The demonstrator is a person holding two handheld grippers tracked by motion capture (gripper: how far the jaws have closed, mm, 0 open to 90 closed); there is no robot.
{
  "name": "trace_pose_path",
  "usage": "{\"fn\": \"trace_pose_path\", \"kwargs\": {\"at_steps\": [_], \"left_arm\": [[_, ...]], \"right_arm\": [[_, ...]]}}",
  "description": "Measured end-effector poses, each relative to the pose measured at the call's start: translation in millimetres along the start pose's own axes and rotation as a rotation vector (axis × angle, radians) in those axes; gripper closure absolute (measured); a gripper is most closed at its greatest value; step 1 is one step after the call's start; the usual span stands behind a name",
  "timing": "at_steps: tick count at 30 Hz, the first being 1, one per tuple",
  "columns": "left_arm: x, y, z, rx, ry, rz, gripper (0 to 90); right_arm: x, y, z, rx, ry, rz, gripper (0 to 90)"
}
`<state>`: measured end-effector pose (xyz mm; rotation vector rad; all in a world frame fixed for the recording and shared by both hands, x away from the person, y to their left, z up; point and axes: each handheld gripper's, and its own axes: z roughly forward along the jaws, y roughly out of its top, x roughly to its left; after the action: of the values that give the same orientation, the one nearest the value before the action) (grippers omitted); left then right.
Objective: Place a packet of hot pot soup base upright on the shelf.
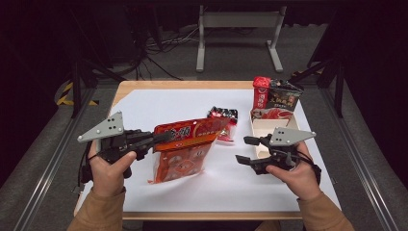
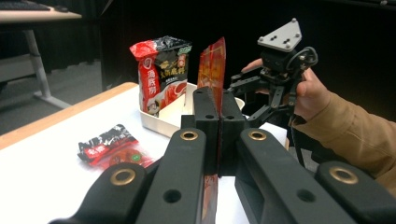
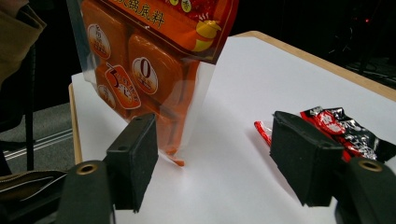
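Observation:
My left gripper [image 1: 161, 137] is shut on the top edge of a big orange-red seasoning packet [image 1: 185, 149], which hangs tilted with its lower end on the white sheet. In the left gripper view the jaws [image 2: 215, 107] pinch the packet's thin edge [image 2: 212, 65]. My right gripper [image 1: 243, 149] stands open to the right of the packet, with nothing between its pads. In the right gripper view its open jaws [image 3: 217, 156] face the packet's lower corner [image 3: 140, 60], a little apart from it.
A small red-and-black packet [image 1: 223, 120] lies on the white sheet [image 1: 159, 103] behind the big one. A white box [image 1: 260, 130] at the right holds two upright packets [image 1: 276, 96]. The wooden table edge [image 1: 192, 85] runs along the back.

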<state>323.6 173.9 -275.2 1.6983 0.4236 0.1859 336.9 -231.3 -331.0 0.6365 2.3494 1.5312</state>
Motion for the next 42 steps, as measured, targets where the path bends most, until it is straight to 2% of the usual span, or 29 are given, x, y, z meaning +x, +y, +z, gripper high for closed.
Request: {"fn": "trace_pose_path", "kwargs": {"at_steps": [5, 12, 17, 24, 29, 33, 38, 42], "left_arm": [[-5.0, 2.9, -1.6, -0.016, 0.006, 0.027, 90.0], [-5.8, 3.8, -1.4, -0.029, -0.015, 0.025, 90.0], [-9.6, 5.0, 2.2, -0.029, -0.048, 0.03, 90.0], [-15.4, 6.2, 5.9, -0.029, -0.051, 0.043, 90.0], [-19.4, 7.2, 7.2, -0.035, -0.069, 0.05, 90.0], [-21.4, 7.6, 8.5, -0.028, -0.065, 0.062, 90.0], [-23.0, 7.9, 8.5, -0.03, -0.074, 0.061, 90.0], [-25.4, 8.6, 8.8, -0.032, -0.072, 0.074, 90.0]], "right_arm": [[3.2, 3.1, 14.9, 0.0, 0.016, -0.029, 27.7], [4.1, 6.6, 33.5, -0.021, 0.054, -0.033, 25.7], [8.6, 6.6, 46.9, -0.027, 0.102, -0.038, 25.5], [20.3, 4.5, 68.6, -0.036, 0.165, -0.073, 25.3], [23.6, 2.5, 79.2, -0.046, 0.202, -0.087, 24.9], [25.9, 1.1, 85.6, -0.057, 0.244, -0.104, 24.9], [26.0, -0.6, 89.4, -0.058, 0.261, -0.092, 24.9], [25.4, -4.9, 96.3, -0.058, 0.299, -0.075, 24.9]]}}
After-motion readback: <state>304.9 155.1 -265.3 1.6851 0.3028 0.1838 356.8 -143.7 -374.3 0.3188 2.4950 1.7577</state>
